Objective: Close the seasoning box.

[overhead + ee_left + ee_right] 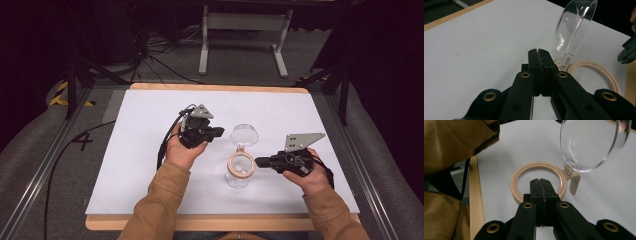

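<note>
Though lid-open, jar [240,170] label-free.

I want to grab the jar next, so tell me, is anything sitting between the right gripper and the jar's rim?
Nothing visible does. The right gripper, jaws shut, points straight at the beige rim of the clear jar with only bare white table around. The open lid tilts up at the far side.

- You have a wooden-edged table [200,87] covered by a white sheet [150,150].
- Your clear glass jar [240,172] stands upright on the sheet, its hinged lid [244,134] open.
</note>
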